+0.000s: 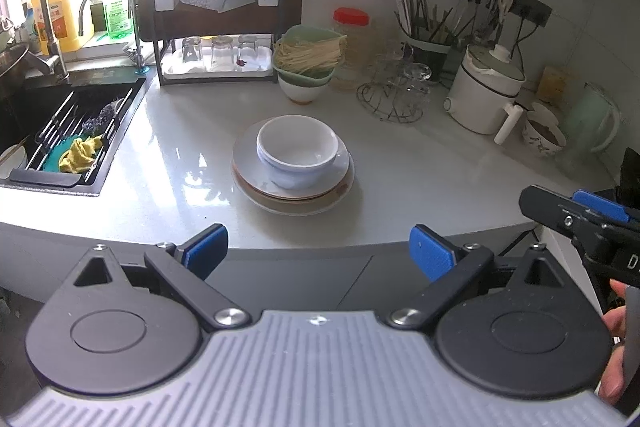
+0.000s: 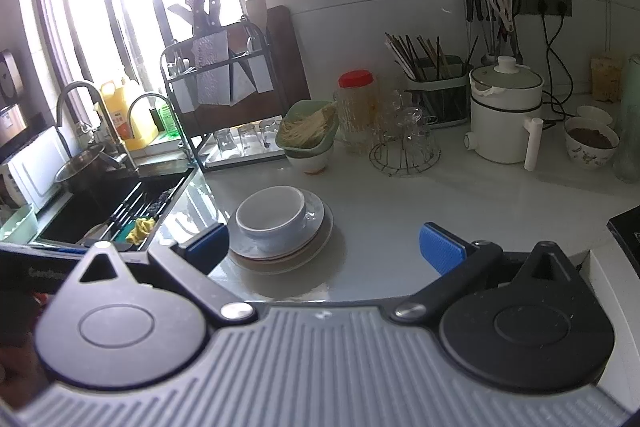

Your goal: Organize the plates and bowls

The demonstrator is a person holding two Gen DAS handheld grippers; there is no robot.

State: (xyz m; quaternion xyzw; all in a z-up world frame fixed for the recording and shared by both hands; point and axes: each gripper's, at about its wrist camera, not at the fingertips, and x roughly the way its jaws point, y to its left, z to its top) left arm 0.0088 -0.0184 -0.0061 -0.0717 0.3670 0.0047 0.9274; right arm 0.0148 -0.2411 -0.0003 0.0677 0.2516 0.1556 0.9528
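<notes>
A white bowl sits on a stack of plates in the middle of the counter, while the left gripper and right gripper both wait near the front edge, fingers wide apart, holding nothing.

Bowl nested on stacked plates mid-counter, near the front edge; sink to their left with a cloth on its rack, faucets behind it. Behind the plates: dish rack with upturned glasses on its lower tray, just right of it a noodle-filled basket sitting on another bowl, then lidded jar, wire stand of glasses, utensil holder further back. Far right: electric pot, filled small bowl beside it; both grippers off the counter's front edge, left gripper facing the plates, right gripper right of it.
</notes>
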